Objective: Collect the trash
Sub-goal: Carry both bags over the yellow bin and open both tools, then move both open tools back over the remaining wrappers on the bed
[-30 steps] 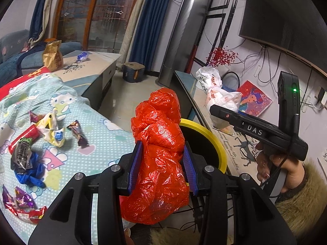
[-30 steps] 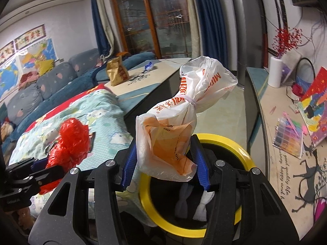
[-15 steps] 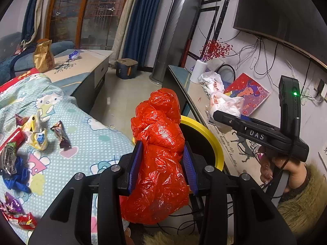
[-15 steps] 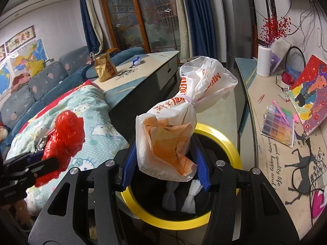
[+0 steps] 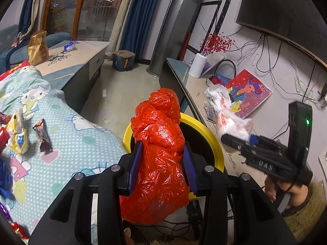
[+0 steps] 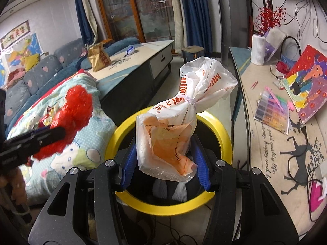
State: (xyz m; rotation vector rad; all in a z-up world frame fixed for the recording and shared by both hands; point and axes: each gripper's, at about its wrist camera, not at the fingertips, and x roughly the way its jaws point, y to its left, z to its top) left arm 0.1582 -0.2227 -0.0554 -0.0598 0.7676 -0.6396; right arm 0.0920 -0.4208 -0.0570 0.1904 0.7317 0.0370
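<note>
Both tools lowered toward yellow-rimmed bin (image 6: 169, 204); white bag (image 6: 173, 126) now over opening, red bag (image 5: 161, 155) nearer rim.

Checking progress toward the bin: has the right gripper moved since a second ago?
Yes. The right gripper, holding the white bag, has closed in over the yellow-rimmed bin, whose rim now looks larger.

White vase (image 6: 258, 50) with red berries, colourful painting (image 6: 306, 81), brown paper bag (image 5: 37, 48) on low cabinet (image 5: 81, 61)
</note>
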